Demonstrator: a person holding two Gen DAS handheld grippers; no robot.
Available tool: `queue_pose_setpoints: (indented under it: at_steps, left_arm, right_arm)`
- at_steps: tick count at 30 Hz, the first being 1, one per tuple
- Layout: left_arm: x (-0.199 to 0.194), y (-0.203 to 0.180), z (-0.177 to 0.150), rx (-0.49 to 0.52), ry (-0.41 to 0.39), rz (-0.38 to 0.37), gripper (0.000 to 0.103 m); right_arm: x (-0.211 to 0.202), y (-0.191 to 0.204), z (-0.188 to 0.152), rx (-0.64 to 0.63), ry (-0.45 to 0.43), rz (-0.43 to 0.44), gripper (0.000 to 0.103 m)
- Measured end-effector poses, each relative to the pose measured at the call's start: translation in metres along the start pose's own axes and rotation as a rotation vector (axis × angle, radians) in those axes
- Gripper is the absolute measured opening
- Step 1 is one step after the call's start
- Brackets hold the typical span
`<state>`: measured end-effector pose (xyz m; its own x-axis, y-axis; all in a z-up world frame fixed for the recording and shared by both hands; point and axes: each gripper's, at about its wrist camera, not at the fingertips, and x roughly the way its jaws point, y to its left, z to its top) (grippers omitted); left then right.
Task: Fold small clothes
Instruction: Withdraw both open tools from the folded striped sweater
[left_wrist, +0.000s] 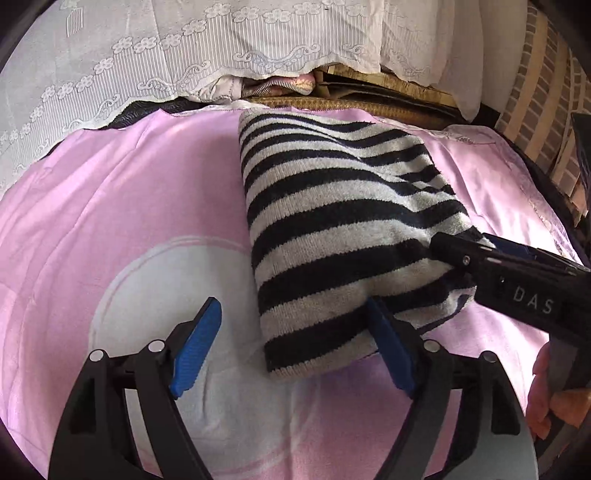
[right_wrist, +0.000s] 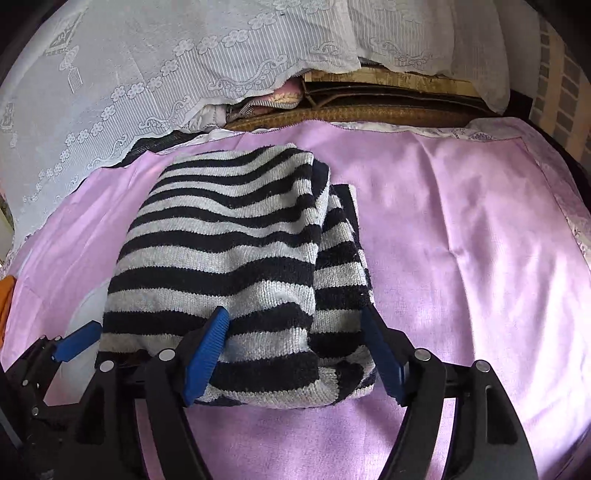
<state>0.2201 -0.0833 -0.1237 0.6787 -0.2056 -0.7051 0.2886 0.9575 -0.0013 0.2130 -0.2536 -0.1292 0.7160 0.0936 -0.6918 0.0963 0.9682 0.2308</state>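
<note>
Both grippers gape wide, gripping nothing: left gripper (left_wrist: 295, 343) beside the folded striped sweater (left_wrist: 332, 236), right gripper (right_wrist: 299, 354) straddling its near edge.

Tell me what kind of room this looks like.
Probably a bedroom, with the work done on a bed: a pink sheet covers a soft surface, white lace cloth is draped behind it, and a folded striped sweater lies on top. A brick wall stands at the side.
</note>
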Motion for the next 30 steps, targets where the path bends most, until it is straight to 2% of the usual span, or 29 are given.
queue_pose_setpoints:
  at_steps: [3, 4, 6, 8, 11, 15, 17, 20, 26, 30]
  left_arm:
    - [-0.012, 0.002, -0.008, -0.017, 0.001, -0.018, 0.077]
    - [-0.018, 0.001, -0.01, -0.014, -0.005, -0.014, 0.077]
    - [-0.033, -0.001, -0.014, -0.003, -0.038, 0.015, 0.077]
    - [-0.05, -0.003, -0.017, -0.001, -0.073, 0.037, 0.078]
    - [-0.075, -0.004, -0.02, -0.017, -0.122, 0.066, 0.087]
    - [-0.105, -0.011, -0.027, -0.01, -0.179, 0.131, 0.092]
    - [-0.116, -0.014, -0.03, -0.007, -0.196, 0.161, 0.095]
    - [-0.127, -0.018, -0.036, -0.002, -0.21, 0.209, 0.096]
    - [-0.134, -0.017, -0.044, -0.043, -0.187, 0.251, 0.096]
    - [-0.131, -0.019, -0.045, -0.054, -0.176, 0.247, 0.096]
  right_arm:
    - [-0.031, -0.001, -0.001, 0.039, -0.064, 0.04, 0.076]
    - [-0.043, -0.003, -0.004, 0.052, -0.087, 0.049, 0.076]
    - [-0.065, -0.008, -0.013, 0.08, -0.13, 0.049, 0.084]
    - [-0.084, -0.013, -0.025, 0.095, -0.166, 0.055, 0.085]
    - [-0.108, -0.014, -0.044, 0.081, -0.202, 0.049, 0.087]
    - [-0.134, -0.009, -0.059, 0.026, -0.241, 0.022, 0.097]
    - [-0.145, -0.005, -0.062, 0.0, -0.255, 0.024, 0.099]
    - [-0.159, -0.004, -0.063, -0.013, -0.287, 0.017, 0.099]
    - [-0.169, -0.009, -0.075, 0.0, -0.331, 0.006, 0.099]
    - [-0.159, -0.017, -0.078, 0.041, -0.296, 0.025, 0.099]
